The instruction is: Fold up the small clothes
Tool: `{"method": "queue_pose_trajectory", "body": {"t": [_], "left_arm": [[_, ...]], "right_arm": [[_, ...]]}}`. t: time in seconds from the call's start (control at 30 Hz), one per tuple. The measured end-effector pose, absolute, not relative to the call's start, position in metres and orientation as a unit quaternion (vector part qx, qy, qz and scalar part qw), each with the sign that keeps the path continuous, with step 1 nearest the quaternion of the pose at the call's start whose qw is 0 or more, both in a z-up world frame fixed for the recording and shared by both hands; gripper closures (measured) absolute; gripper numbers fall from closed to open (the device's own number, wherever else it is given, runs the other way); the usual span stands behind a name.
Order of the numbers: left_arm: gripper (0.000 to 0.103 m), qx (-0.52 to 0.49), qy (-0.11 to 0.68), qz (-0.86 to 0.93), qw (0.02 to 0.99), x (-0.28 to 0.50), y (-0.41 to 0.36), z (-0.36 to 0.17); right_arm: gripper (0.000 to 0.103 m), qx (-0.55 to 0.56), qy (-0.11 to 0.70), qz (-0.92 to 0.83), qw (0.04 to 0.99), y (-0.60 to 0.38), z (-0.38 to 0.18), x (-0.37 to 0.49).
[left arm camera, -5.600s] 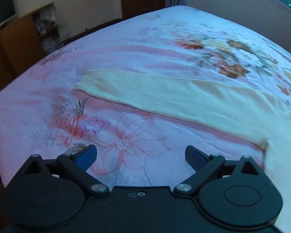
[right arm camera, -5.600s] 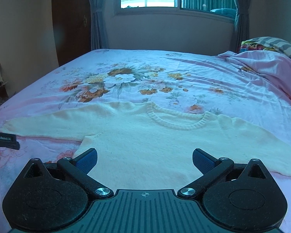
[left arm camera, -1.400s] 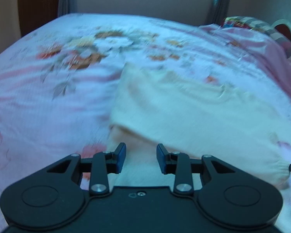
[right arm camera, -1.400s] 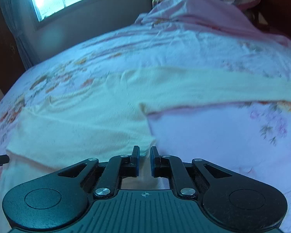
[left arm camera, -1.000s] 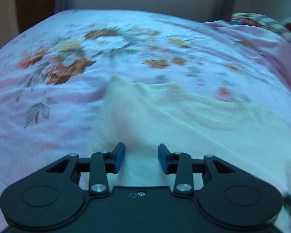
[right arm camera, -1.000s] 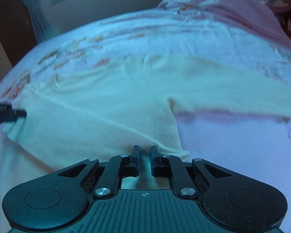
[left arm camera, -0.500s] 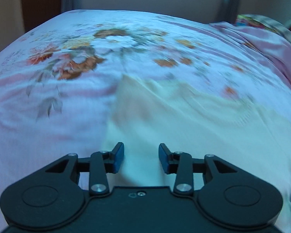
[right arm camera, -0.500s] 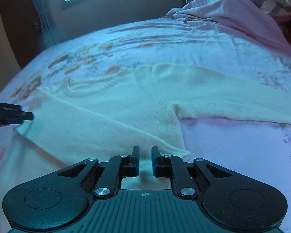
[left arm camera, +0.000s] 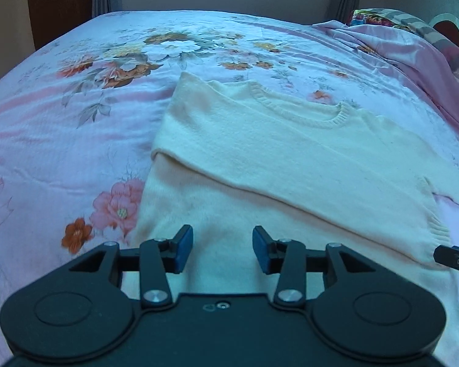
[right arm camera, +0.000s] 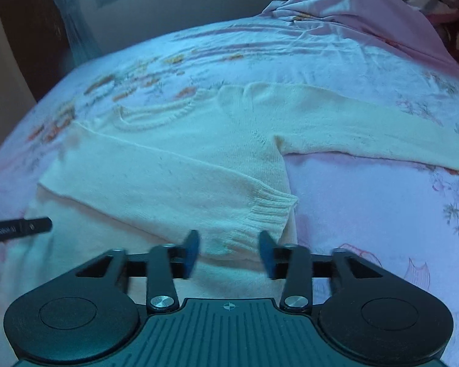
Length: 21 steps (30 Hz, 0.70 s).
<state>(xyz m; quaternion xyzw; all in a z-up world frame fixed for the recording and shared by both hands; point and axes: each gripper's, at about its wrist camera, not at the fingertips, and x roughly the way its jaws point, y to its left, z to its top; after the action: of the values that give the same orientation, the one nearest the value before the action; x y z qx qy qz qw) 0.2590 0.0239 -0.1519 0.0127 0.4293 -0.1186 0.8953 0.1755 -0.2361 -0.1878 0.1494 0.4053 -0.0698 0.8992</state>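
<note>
Right wrist view shows the cream sweater (right arm camera: 199, 153) flat on the bed (right arm camera: 367, 214), one sleeve (right arm camera: 174, 189) folded across its body, cuff (right arm camera: 269, 211) near. The right hand-held gripper (right arm camera: 229, 252) has just been opening, cuff released; the left hand-held gripper (left arm camera: 222, 249) hovers narrowly parted, empty. Next, probably, the far-right sleeve (right arm camera: 367, 128). A crumpled blanket (right arm camera: 367, 9) lies far right, clear.

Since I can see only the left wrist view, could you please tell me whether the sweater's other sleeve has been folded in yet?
Observer: No, the unfolded sleeve lies stretched out flat on the bedspread, pointing away from the body.
Operator: Thank you; is the right hand-held gripper holding the folded sleeve's cuff?
Observer: No; its jaws have just been opening, and the cuff lies loose just ahead of them, unpinched.
</note>
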Motion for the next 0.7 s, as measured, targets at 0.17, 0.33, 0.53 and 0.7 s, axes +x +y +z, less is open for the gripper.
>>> {"method": "queue_pose_trajectory", "body": {"t": [0.17,0.33,0.53,0.7], "left_arm": [[0.06,0.009,0.428,-0.126,0.895,0.241,0.018,-0.152],[0.06,0.018,0.431,-0.123,0.894,0.229,0.008,-0.158],[0.06,0.024,0.419,-0.137,0.897,0.236,-0.02,-0.149],[0.06,0.034,0.417,-0.155,0.895,0.246,-0.053,-0.149]], "right_arm": [[0.046,0.142,0.406,-0.066,0.9,-0.23,-0.185,0.159],[0.046,0.15,0.4,-0.077,0.901,-0.244,-0.18,0.149],[0.046,0.163,0.389,-0.121,0.899,-0.3,-0.171,0.153],[0.046,0.173,0.393,-0.167,0.888,-0.355,-0.177,0.153]]}}
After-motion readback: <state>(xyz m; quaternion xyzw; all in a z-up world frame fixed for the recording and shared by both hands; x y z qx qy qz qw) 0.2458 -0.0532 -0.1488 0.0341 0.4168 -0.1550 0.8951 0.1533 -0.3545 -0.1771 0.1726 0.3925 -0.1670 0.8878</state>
